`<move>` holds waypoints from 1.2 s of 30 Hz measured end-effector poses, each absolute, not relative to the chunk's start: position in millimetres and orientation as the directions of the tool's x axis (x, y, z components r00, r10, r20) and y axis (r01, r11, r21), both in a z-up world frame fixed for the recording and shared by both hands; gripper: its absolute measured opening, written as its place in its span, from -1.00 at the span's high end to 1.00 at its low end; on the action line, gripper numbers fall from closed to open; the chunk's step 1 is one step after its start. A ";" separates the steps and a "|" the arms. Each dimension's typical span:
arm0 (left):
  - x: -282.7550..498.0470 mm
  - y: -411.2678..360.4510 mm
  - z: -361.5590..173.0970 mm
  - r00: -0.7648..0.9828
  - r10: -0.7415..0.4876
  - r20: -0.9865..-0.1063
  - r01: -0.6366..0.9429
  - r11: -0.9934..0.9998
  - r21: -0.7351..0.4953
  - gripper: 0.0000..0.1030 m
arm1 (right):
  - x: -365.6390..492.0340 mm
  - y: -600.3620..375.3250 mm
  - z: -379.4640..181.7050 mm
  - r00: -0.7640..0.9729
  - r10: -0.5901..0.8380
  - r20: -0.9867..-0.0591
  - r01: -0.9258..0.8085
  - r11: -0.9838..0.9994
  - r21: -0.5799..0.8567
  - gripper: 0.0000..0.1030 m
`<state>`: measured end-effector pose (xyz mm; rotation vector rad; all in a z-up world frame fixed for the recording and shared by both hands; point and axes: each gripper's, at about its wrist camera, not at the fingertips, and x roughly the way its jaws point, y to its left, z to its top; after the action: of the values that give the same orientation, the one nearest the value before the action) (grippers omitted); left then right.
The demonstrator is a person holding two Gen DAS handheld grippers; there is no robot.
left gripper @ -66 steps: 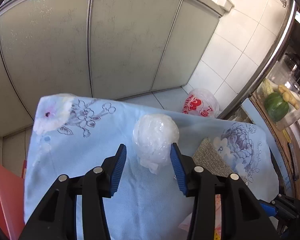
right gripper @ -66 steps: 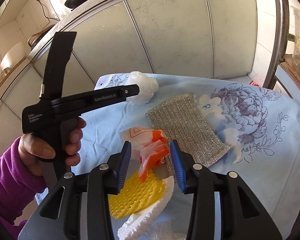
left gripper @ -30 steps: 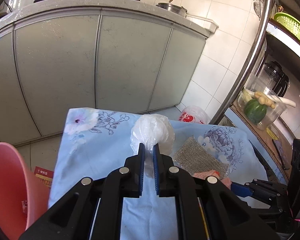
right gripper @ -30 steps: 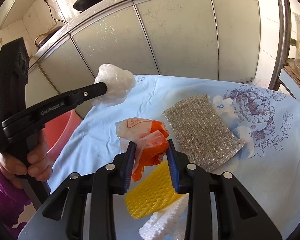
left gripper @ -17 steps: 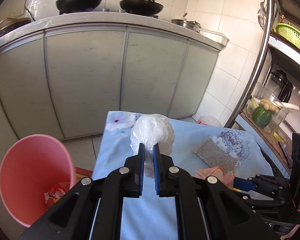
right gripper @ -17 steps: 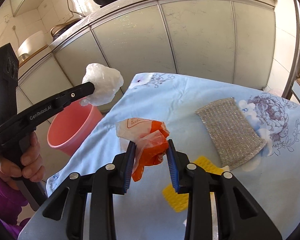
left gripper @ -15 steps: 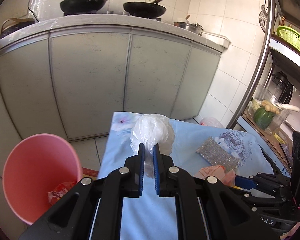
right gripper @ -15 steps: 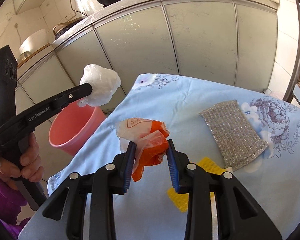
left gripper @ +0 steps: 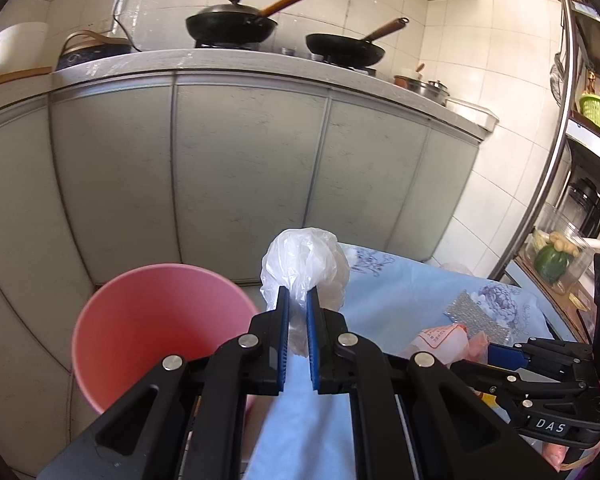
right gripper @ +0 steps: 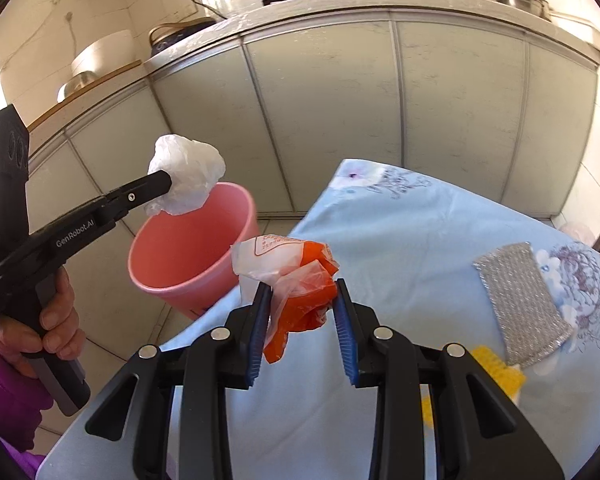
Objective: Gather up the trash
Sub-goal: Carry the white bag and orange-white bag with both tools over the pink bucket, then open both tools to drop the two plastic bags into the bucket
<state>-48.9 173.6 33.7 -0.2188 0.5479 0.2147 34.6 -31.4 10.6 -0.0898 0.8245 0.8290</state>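
Now the right gripper (right gripper: pixel 300 304) pinches a crumpled orange and clear plastic wrapper (right gripper: pixel 296 284) above the desk with the light blue flowered cloth (right gripper: pixel 400 240). Farther left, the left gripper (left gripper: pixel 295 320) is pressed on a crumpled white plastic bag (left gripper: pixel 304 264), held above the round pink plastic bucket (right gripper: pixel 192 248) on the floor.

Pink bucket (right gripper: pixel 192 248), plain all over. The left tool (left gripper: pixel 295 312) is black with blue pads and nips a translucent white plastic bag (left gripper: pixel 304 268). The right tool (right gripper: pixel 302 308), same black and blue, grips an orange-and-clear wrapper (right gripper: pixel 296 280) with red print. The worktop wears a pale blue tablecloth (right gripper: pixel 400 240) with purple flower outlines. Silver mesh scouring pad (right gripper: pixel 520 296), yellow foam net (right gripper: pixel 500 372), grey-green cabinet doors (left gripper: pixel 240 168).
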 end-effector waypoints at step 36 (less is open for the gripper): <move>-111.5 276.4 -34.6 0.695 0.318 -0.645 -0.510 0.850 -0.130 0.80 | 29.2 133.6 -21.9 0.248 0.623 -0.742 -0.798 0.566 0.208 0.37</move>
<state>-111.5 276.4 -34.6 -0.3123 0.6552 0.4703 29.2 133.6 -21.9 -0.2290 0.8906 0.9797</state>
